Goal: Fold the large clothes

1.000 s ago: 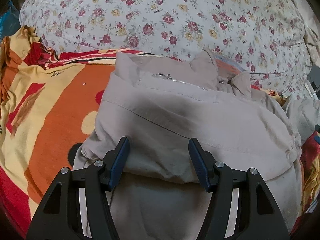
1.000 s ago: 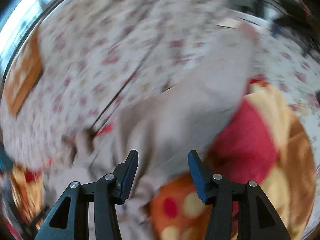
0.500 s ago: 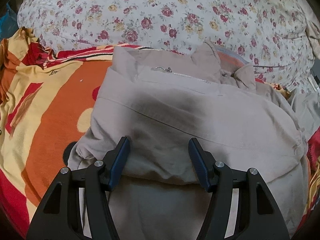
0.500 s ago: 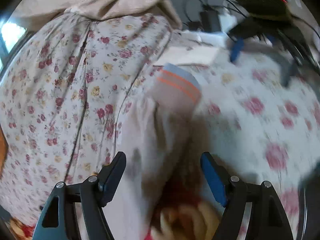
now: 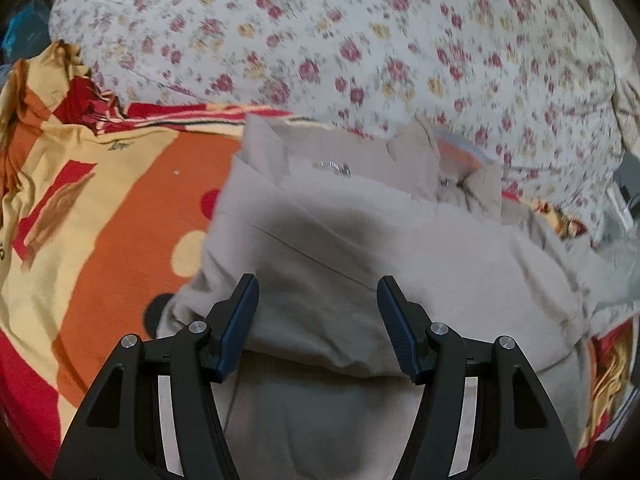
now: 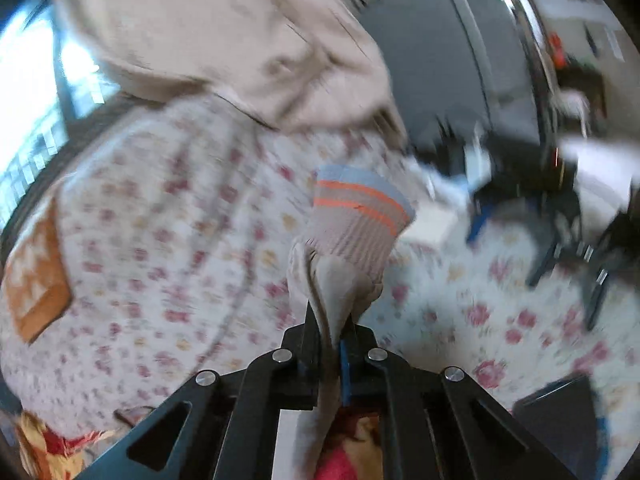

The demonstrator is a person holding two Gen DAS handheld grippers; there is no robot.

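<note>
A beige jacket [image 5: 360, 248] with a metal zipper lies partly folded on an orange, red and yellow blanket [image 5: 100, 216]. My left gripper [image 5: 318, 312] hovers open over its lower part, with nothing pinched between the blue pads. In the right wrist view my right gripper [image 6: 330, 344] is shut on the jacket's sleeve [image 6: 340, 280], lifted off the bed. The ribbed cuff [image 6: 356, 212] with orange and blue stripes stands up just past the fingertips.
A floral quilt [image 5: 360, 40] is heaped behind the jacket. A beige cloth [image 6: 224, 40] lies on top of it and an orange patterned item [image 6: 36, 284] at its left. Dark furniture, cables and papers [image 6: 560, 184] crowd the far right.
The right gripper closed on the sleeve near its striped cuff and lifted it. The left gripper stayed open over the jacket, hardly moving.
</note>
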